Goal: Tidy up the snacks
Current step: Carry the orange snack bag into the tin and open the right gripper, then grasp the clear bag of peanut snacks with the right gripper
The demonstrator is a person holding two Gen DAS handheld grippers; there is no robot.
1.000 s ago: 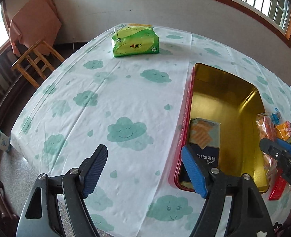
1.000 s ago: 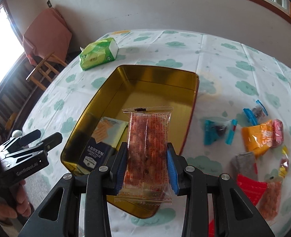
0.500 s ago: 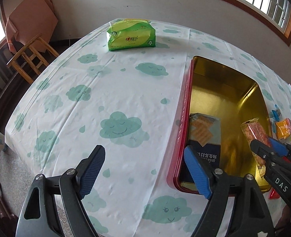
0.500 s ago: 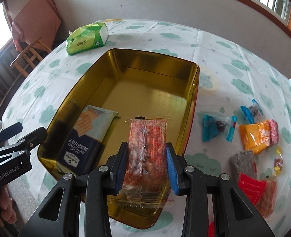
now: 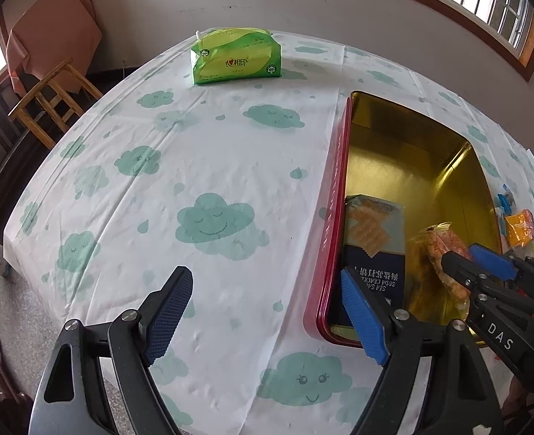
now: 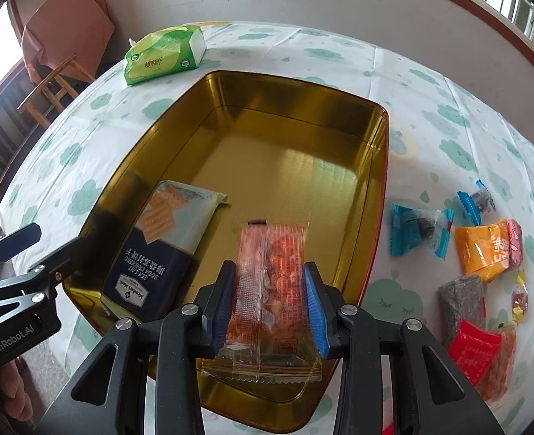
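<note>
Now | my right gripper (image 6: 271,301) clamps the orange snack packet (image 6: 272,275) above the gold tin (image 6: 296,166), beside the soda cracker pack (image 6: 158,250) | my left gripper (image 5: 267,311) gapes empty over the worktop (image 5: 212,166).

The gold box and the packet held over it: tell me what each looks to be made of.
Gold box: likely thin metal, a tin; its gold inside is glossy and mirrors the light, and the outside wall is red. Orange snack packet, held in the right gripper: clear, shiny plastic film, judging by its crinkles, see-through edges and serrated sealed end.
</note>
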